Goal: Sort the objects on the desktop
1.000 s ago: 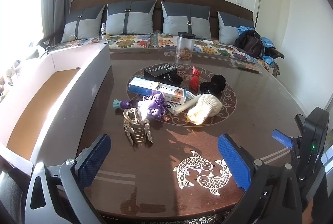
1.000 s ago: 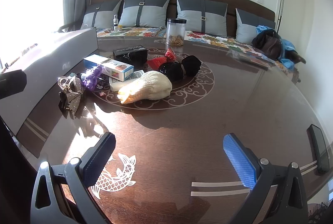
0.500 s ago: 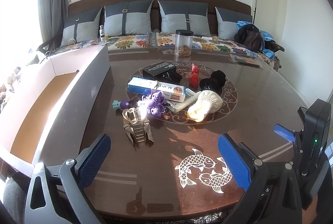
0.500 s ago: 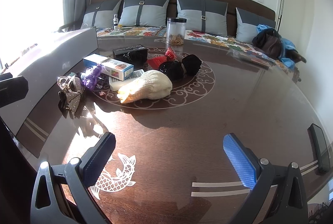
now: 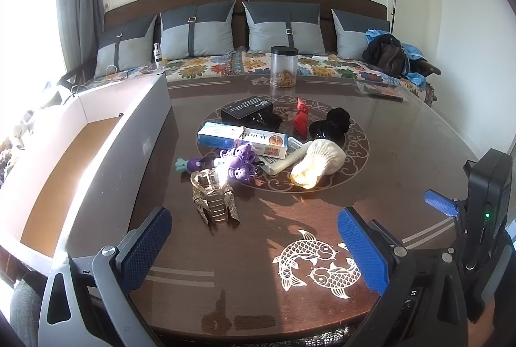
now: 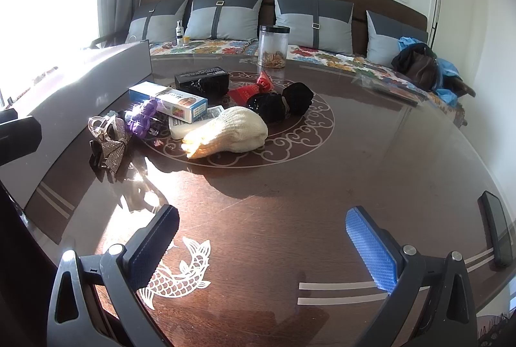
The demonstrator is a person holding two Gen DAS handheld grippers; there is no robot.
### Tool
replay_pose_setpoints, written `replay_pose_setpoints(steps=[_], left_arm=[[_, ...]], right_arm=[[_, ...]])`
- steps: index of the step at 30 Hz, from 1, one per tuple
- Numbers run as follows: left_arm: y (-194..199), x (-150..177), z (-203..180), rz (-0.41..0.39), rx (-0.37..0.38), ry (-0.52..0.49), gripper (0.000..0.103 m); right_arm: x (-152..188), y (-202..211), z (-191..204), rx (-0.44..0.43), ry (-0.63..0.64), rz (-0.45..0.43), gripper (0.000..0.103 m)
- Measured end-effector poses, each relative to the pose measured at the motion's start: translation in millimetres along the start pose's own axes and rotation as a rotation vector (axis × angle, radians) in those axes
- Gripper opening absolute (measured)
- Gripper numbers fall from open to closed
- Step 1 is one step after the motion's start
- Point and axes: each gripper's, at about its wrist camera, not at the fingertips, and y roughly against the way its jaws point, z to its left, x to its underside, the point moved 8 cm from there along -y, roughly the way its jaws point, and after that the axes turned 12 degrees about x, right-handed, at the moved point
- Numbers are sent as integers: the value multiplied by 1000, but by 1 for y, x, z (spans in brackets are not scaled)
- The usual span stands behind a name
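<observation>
On your far left the big box (image 5: 80, 153) sits along the edge of the bench (image 5: 403, 153), with its top open and nothing in the part you can see. Your left tongs (image 5: 251, 247) are wide open and hold nothing. They hang low over the bench, and the sparkly bow clip (image 5: 214, 202) lies just ahead, between the two fingers and a bit to the left. Go for that first, I think, since it is closest. Come down slowly and pinch the thick middle, not the floppy ends.

Behind it lie the purple toy (image 5: 238, 161), the blue and white box (image 5: 242, 140) and the cream knit glove (image 5: 317, 161), all touching in one pile. Your right tongs (image 6: 267, 244) are wide open too, with nothing in them. The glove (image 6: 229, 132) is well ahead of them, to the left.
</observation>
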Motion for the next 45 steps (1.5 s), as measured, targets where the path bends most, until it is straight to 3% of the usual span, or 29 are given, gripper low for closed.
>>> replay_pose_setpoints(steps=[23,30,33,40,45], left_arm=[[-2,1,0,12,-5,-8,103],[-48,35,23,193,-39,53,103],[-60,50,27,236,-34,63,103],[-88,89,35,368,-21,119,103],[-94,89,37,343,1,86,103]], right_arm=[[2,-4,2,-3,3,9,103],[6,-10,3,9,14,37,103],[8,-17,3,23,20,66,103],[24,-43,-11,27,-16,208,103],[33,-57,-24,-3,-90,292,103]])
